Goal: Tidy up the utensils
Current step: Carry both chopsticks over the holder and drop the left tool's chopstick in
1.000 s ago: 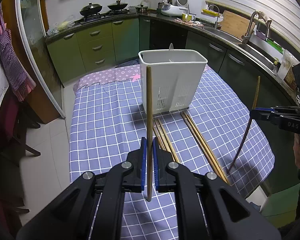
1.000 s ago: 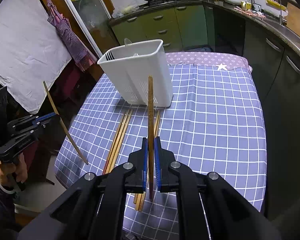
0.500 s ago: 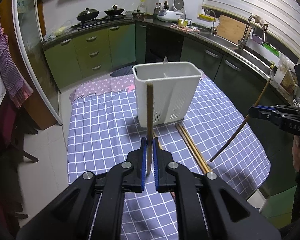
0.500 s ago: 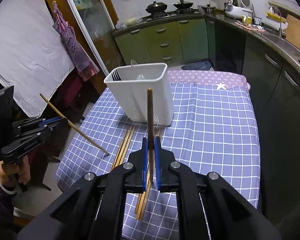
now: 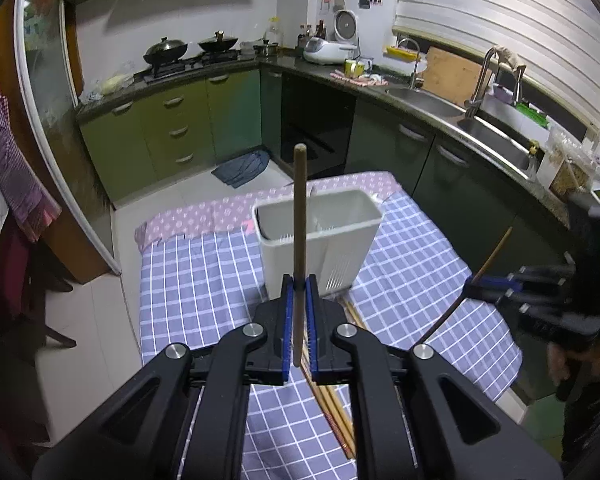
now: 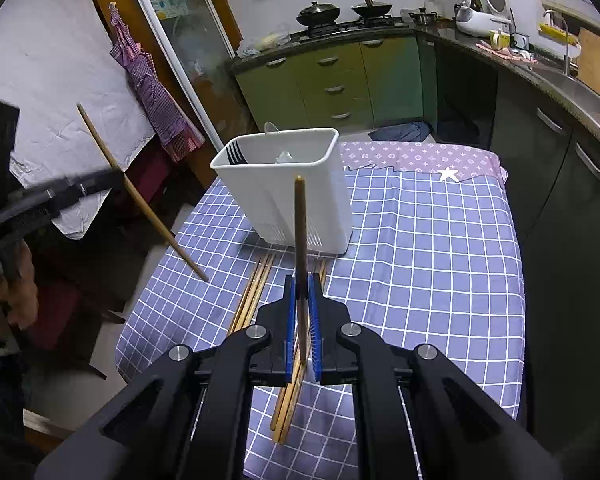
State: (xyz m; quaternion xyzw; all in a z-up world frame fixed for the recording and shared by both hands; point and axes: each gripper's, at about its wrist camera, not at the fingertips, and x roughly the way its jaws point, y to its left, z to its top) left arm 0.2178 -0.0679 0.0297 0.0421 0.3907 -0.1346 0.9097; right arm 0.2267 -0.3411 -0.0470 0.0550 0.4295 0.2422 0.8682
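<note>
we start with the desk (image 5: 188, 280) under its checked cloth, where the white caddy (image 5: 320, 236) is our landmark. loose chopsticks (image 6: 256, 292) lie flat on the near side of the caddy, long axes running toward it. our left tongs (image 5: 298, 316) are clamped on one chopstick (image 5: 299, 216), upright, with the caddy's mouth straight ahead and below its top. our right tongs (image 6: 302, 320) pinch another chopstick (image 6: 300, 232), also upright, with the caddy ahead and slightly left. we judge the left hand better lined up.
</note>
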